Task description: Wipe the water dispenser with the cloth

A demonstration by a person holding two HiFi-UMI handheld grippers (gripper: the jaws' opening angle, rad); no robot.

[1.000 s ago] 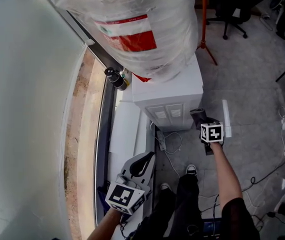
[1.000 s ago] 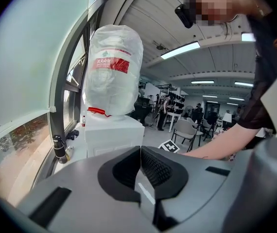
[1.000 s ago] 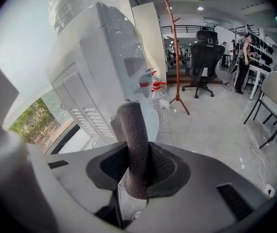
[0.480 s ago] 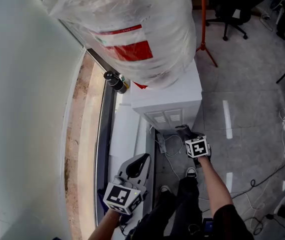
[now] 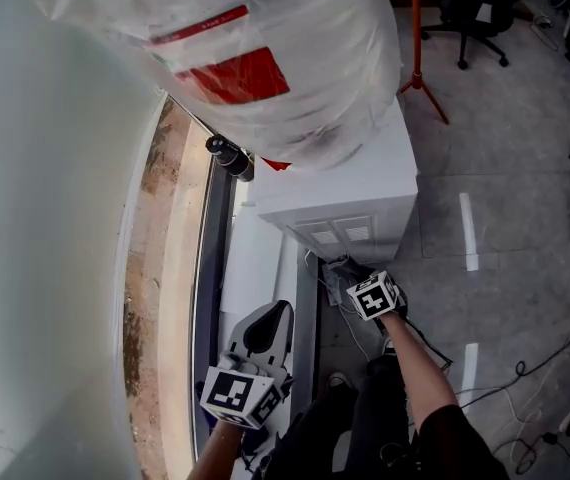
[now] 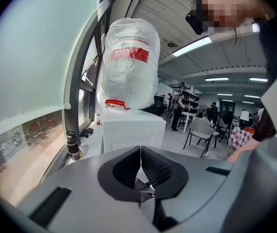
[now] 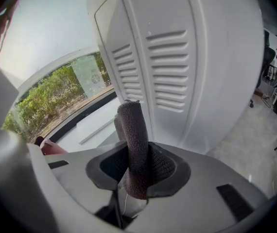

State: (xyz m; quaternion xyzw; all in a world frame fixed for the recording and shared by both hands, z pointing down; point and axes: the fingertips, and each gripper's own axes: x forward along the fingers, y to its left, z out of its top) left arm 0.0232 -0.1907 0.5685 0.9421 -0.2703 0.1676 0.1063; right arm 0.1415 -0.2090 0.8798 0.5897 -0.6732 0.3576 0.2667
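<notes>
Cloth [image 7: 132, 140], judged soft, limp, light, is being pinched at folded middle by right gripper [image 7: 137, 164], at 6 o'clock of water dispenser [image 7: 192, 67]; left gripper [image 6: 139, 165] jaws are being kept together, empty

White water dispenser [image 5: 365, 180], dark grey cloth [image 7: 134, 140], red-labelled clear bottle [image 5: 295, 28]
</notes>
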